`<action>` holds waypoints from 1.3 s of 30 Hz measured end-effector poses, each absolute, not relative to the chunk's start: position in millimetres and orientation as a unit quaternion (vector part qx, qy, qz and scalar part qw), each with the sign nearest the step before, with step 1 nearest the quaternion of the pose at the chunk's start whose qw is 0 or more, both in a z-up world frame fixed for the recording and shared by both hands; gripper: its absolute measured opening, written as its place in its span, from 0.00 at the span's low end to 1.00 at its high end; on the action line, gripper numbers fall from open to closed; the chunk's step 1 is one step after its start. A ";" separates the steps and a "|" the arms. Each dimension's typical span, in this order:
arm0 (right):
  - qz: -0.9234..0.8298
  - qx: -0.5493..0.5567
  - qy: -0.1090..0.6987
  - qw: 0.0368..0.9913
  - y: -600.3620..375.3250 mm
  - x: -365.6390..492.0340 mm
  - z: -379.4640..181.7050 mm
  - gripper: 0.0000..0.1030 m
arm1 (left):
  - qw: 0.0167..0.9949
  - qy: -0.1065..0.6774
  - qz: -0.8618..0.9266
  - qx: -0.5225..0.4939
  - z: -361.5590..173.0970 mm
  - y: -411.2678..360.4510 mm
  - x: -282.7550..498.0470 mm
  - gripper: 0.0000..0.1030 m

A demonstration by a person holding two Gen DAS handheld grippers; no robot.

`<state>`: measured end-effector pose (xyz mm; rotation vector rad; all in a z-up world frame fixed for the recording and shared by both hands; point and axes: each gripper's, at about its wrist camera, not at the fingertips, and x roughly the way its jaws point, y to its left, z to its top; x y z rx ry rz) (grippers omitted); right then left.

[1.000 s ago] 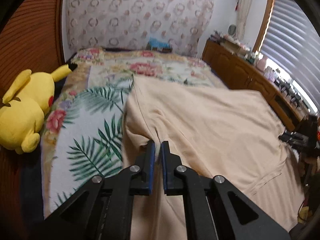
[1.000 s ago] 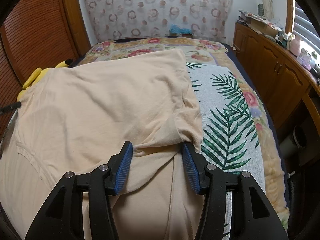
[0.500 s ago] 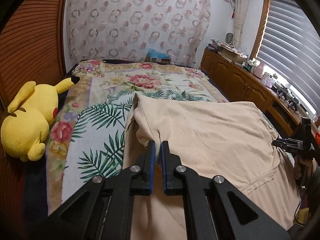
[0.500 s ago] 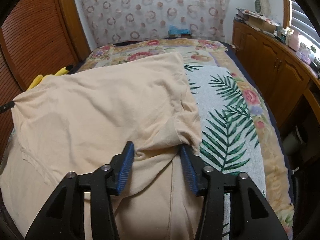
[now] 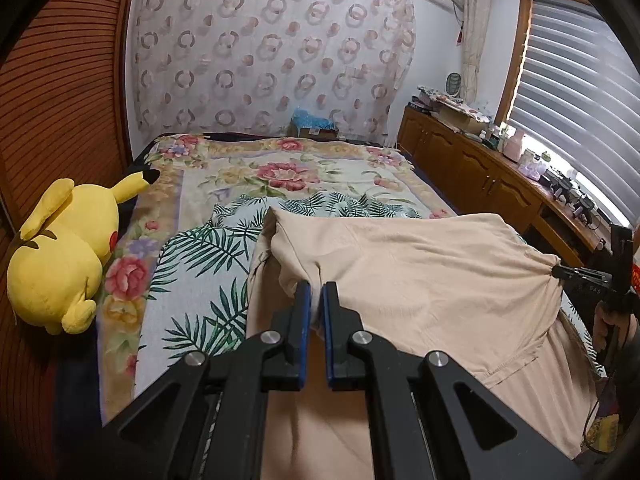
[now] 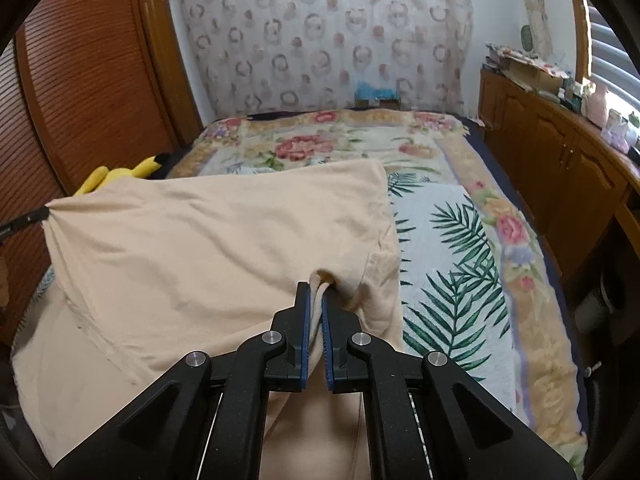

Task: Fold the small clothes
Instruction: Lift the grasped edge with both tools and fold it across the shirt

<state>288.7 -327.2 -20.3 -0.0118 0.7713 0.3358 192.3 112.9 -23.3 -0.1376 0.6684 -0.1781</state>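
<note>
The right hand-held gripper (image 6: 315, 294) has just been closing and now pinches a fold of the beige garment (image 6: 224, 240) between its pads. The left hand-held gripper (image 5: 316, 294) is clamped on the opposite edge. The garment hangs stretched between both, above the bed (image 5: 188, 256) toward 12 o'clock, likely ready for folding over. No containers are involved.

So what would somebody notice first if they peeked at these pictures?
Probably the big peach cotton garment stretched across the flowery, leafy bedspread, pinched at one side by the left gripper and at the other by the right gripper, whose jaws have just closed on it. Next, the bright yellow plush toy with black-tipped ears lying at the bed's left edge by the wooden slatted doors.
</note>
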 end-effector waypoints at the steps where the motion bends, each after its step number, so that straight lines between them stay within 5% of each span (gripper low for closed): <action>1: 0.163 -0.005 0.369 0.915 -327.8 286.5 -16.9 0.03 | 0.939 0.326 -0.087 -0.068 -22.8 113.1 190.0 0.03; 39: 0.190 -0.006 0.285 0.939 -359.3 91.9 47.9 0.02 | 0.958 0.267 -0.078 -0.065 -7.8 115.6 -3.9 0.03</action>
